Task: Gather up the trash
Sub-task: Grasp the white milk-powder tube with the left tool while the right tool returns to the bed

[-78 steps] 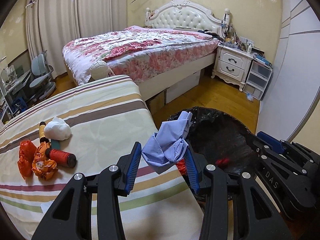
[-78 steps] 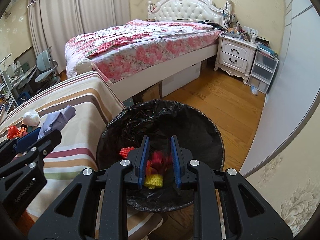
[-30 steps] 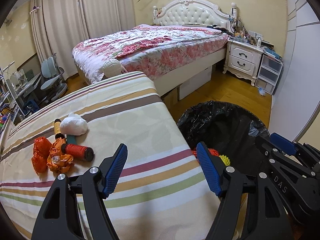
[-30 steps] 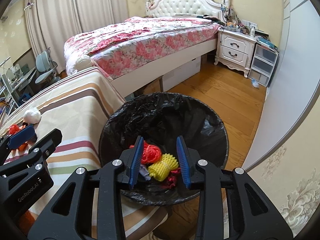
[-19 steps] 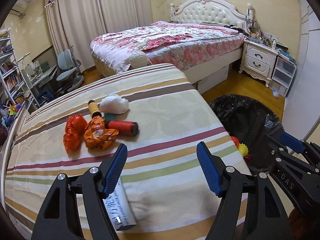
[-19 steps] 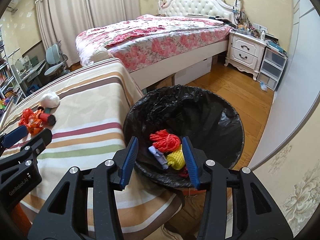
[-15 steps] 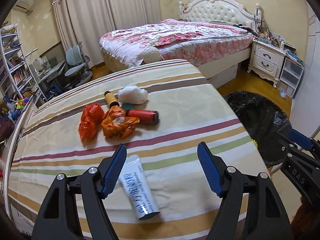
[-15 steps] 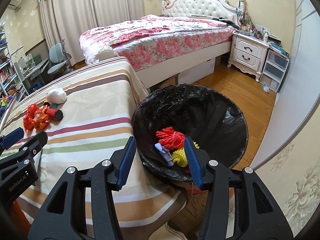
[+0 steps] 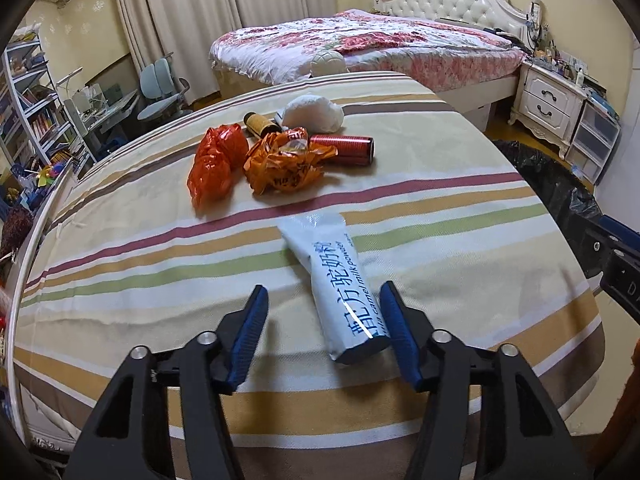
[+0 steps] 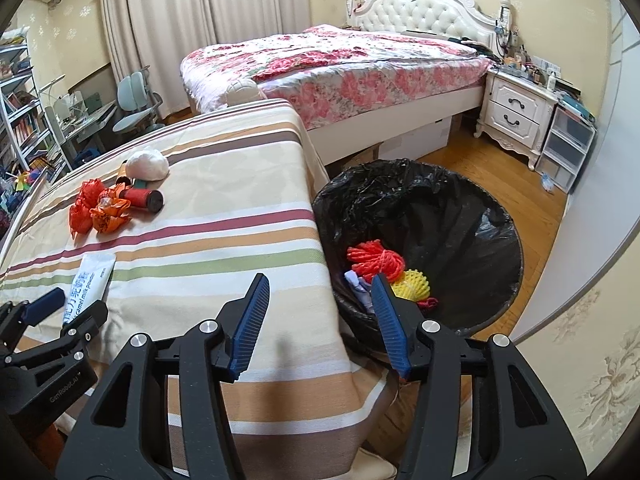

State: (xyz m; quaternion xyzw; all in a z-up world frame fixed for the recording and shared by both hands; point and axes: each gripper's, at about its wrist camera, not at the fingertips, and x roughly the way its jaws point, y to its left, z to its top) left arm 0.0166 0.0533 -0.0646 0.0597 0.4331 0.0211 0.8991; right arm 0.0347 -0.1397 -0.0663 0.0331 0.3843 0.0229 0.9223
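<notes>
While the left hand-held gripper (image 9: 323,322) hangs low over the near edge of the table (image 9: 460,216) with its striped cloth, the white soft plastic tube with blue lettering (image 9: 340,280) lies just ahead of it, offset toward its right finger. The tube's capped end sits between the blue pads, close against the right pad (image 9: 398,332), with a wide gap to the left pad. Its long axis runs away from the gripper and leans a little left, so it lies roughly along the fingers rather than across them. The jaws are closing, with the tube's near end between them, but the pads do not yet press it from both sides.

The right hand-held gripper (image 10: 320,322) is part open and empty, poised over the table's corner beside the black-lined round trash bin (image 10: 500,216), which already holds red netting, a yellow foam piece and a pale blue scrap. It is well apart from the tube, so the left is clearly the nearer one.

Farther up the table lie two crumpled orange plastic bags (image 9: 248,160), a red cylinder (image 9: 344,150), a small yellow-brown spool (image 9: 258,124) and a white wad (image 9: 314,112).

Half a second ago the left jaws stood wider and the tube lay farther ahead, near the left finger; the view has since closed in and shifted left of it. The right gripper's view has slid from the bin toward the table.
</notes>
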